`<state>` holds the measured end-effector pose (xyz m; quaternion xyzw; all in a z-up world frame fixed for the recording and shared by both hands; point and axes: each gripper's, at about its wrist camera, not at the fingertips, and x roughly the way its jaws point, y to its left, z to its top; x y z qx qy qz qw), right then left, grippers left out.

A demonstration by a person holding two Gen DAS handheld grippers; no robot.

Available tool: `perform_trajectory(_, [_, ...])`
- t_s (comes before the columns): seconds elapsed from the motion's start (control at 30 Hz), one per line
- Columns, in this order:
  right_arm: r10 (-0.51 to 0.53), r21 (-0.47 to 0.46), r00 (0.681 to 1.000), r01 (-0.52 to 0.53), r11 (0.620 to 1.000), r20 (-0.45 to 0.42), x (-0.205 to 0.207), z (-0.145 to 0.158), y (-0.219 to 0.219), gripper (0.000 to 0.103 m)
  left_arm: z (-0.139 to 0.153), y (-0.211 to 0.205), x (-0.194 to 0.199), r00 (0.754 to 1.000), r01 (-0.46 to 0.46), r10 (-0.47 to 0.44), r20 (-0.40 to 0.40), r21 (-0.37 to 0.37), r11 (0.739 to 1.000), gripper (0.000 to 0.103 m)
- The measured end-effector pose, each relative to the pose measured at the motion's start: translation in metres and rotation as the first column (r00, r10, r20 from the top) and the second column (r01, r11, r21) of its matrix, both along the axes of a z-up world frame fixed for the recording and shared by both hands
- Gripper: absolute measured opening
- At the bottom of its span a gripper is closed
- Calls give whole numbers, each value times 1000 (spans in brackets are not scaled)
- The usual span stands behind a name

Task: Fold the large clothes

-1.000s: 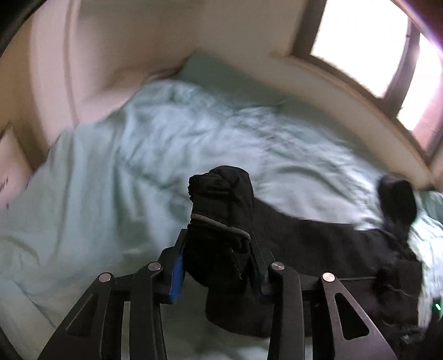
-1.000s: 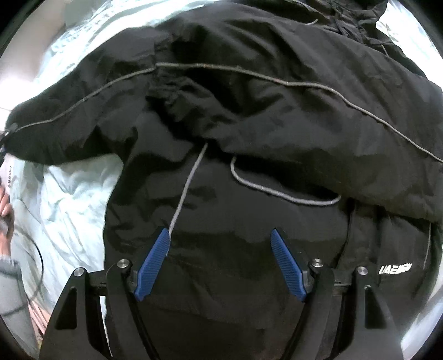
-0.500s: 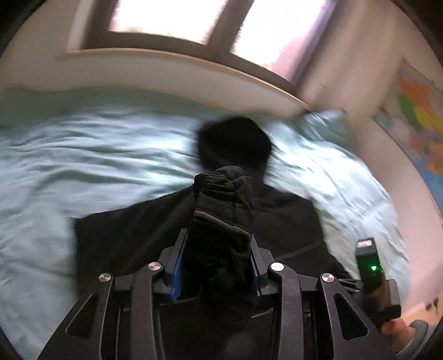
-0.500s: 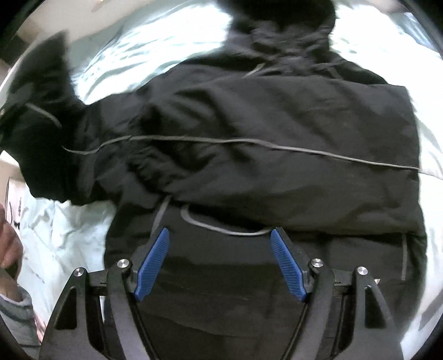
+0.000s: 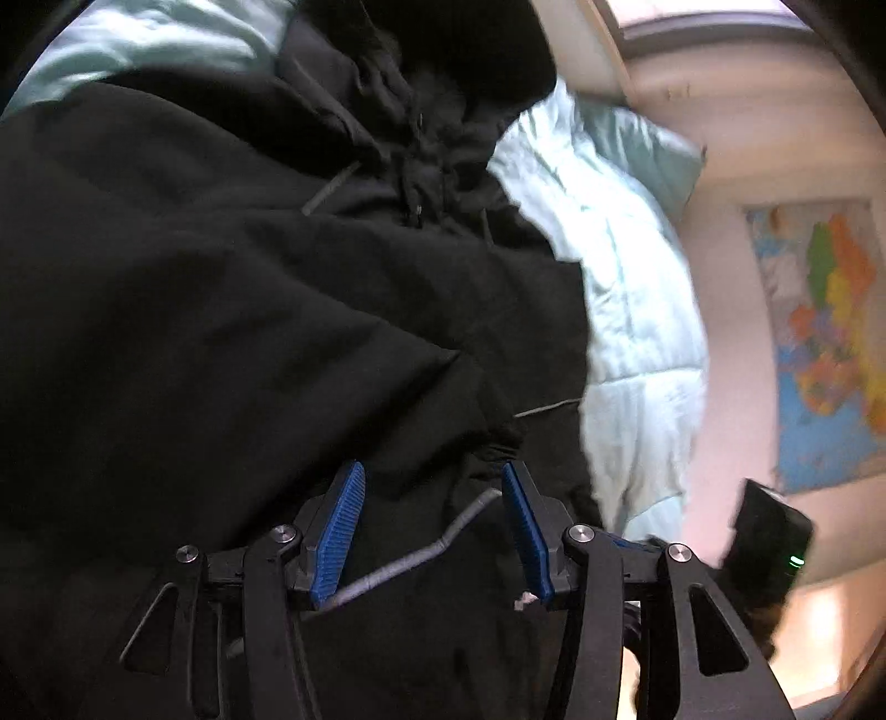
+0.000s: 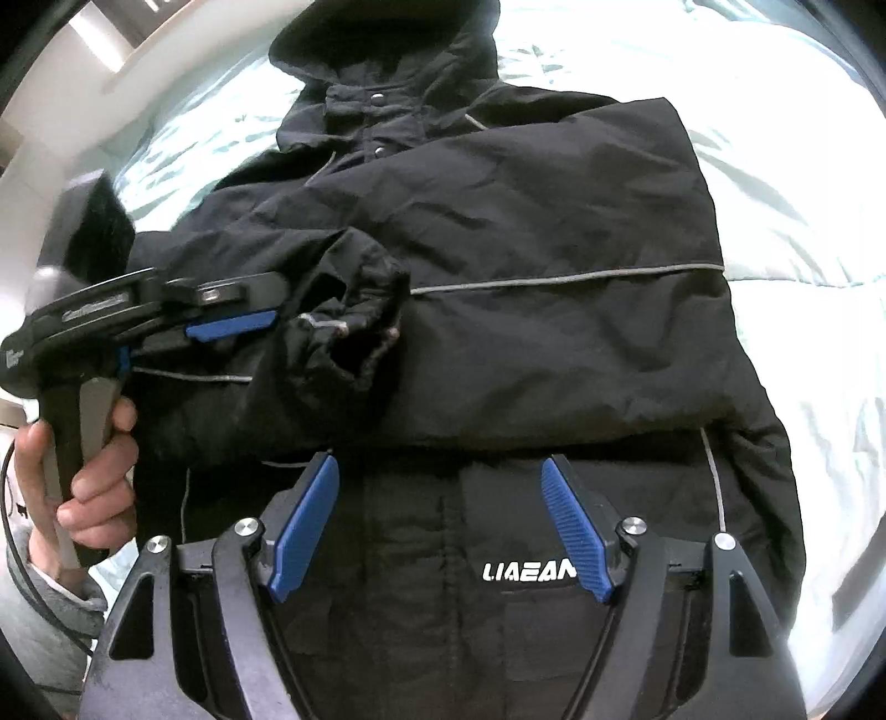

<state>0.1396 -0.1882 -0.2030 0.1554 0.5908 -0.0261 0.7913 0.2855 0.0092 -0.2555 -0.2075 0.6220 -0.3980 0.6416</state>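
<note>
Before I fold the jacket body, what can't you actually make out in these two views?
- Jacket hem: cut off at the bottom of the right wrist view, behind the right tool.
- The other sleeve: not distinguishable in either view; only one cuff shows, lying on the chest.
- Left tool, jaws opening: left wrist view too dark to tell whether the pads touch fabric.
- Device with green light: blurred, at the right edge.

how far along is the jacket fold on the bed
Partway. Done: the black jacket lies flat on the pale blue duvet, one sleeve already folded across the chest. In hand: the left claw is opening at that sleeve's cuff, laid on the chest. Left: the open right claw hovers above the hem; the body and hood remain unfolded.
</note>
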Motion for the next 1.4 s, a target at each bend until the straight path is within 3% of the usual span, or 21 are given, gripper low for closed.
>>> perform_trajectory(0.17, [23, 88, 998, -29, 996, 66, 23, 5, 14, 79, 51, 42, -22, 990, -76, 79, 120, -27, 997, 74])
perform_trajectory(0.27, [10, 99, 997, -18, 995, 73, 44, -5, 20, 82, 65, 68, -29, 982, -113, 111, 152, -1, 994, 75])
perform_trajectory(0.37, [-31, 167, 1000, 29, 986, 6, 62, -29, 21, 82, 74, 95, -36, 973, -151, 134, 188, 77, 986, 75])
perform_trajectory(0.4, [-29, 188, 999, 32, 982, -17, 65, -37, 22, 79, 75, 100, -37, 972, -157, 138, 191, 88, 984, 75])
perform_trajectory(0.43, [-20, 223, 999, 27, 975, -32, 69, -44, 24, 67, 75, 104, -39, 970, -167, 145, 194, 100, 981, 75])
perform_trajectory(0.47, [-13, 239, 999, 20, 971, -32, 71, -44, 25, 42, 75, 106, -40, 969, -177, 152, 197, 112, 978, 75])
perform_trajectory(0.57, [27, 155, 997, -37, 987, 66, 68, -11, 33, 30, 78, 108, -41, 955, -215, 174, 240, 158, 964, 74])
perform_trajectory(0.7, [44, -21, 977, -41, 999, 209, 57, 57, 16, 27, 91, 101, -37, 929, -264, 204, 310, 167, 950, 75])
perform_trajectory(0.8, [54, -251, 956, 21, 968, 287, 50, 98, -21, 27, 87, 87, -30, 935, -252, 199, 295, 157, 955, 75])
perform_trajectory(0.9, [39, -312, 965, 45, 949, 260, 50, 93, -68, 27, 65, 64, -19, 946, -233, 177, 272, 191, 954, 75])
perform_trajectory(1.07, [-14, -171, 997, 27, 985, 80, 57, 0, -128, 28, 6, 28, -2, 956, -239, 165, 243, 318, 917, 74])
perform_trajectory(1.13, [-26, -130, 999, 30, 991, 32, 55, -38, -138, 33, 0, 27, -2, 952, -255, 177, 249, 326, 910, 74])
perform_trajectory(1.2, [-16, -89, 999, 18, 996, 32, 56, -56, -144, 39, 1, 27, -2, 951, -253, 172, 256, 325, 911, 74])
perform_trajectory(1.33, [-14, -1, 1000, 14, 1000, 10, 51, -48, -159, 45, 11, 28, -2, 956, -226, 145, 254, 329, 917, 74])
perform_trajectory(1.4, [-23, -13, 1000, 23, 1000, 21, 40, -27, -163, 63, 26, 28, -4, 951, -226, 133, 278, 336, 914, 74])
